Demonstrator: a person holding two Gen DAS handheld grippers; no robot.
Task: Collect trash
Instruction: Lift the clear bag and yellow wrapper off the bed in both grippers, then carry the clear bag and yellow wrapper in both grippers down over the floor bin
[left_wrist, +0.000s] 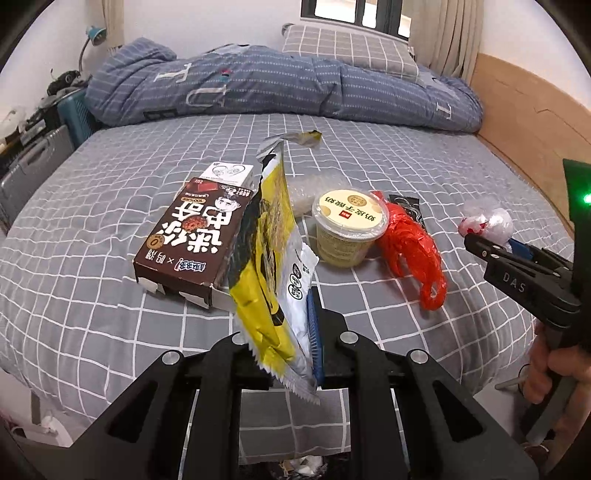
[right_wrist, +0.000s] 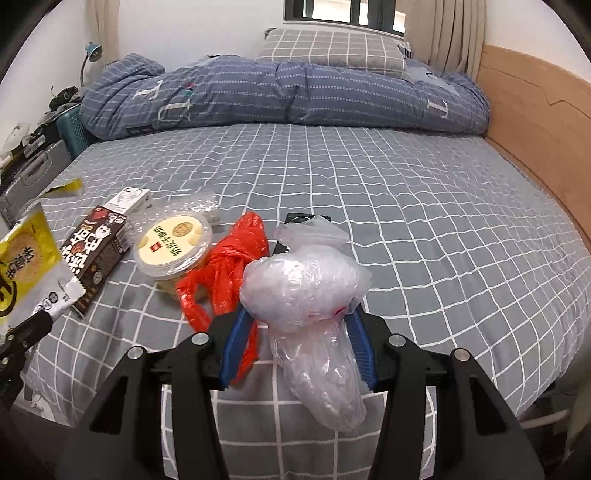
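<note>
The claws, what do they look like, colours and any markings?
Both claws, left and right, are black angular frames with silver round bolts and ribbed blue pads. Seen from the left wrist, the right one bears white "DAS" lettering and a green light glows above it.

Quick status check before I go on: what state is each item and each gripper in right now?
left gripper: shut on yellow snack wrapper, torn open, lifted
right gripper: shut on clear plastic bag, crumpled, lifted
brown box: lying flat on the bed, near end flap open
yellow tub: upright, lid on
red plastic bag: knotted, lying loose beside the tub
</note>
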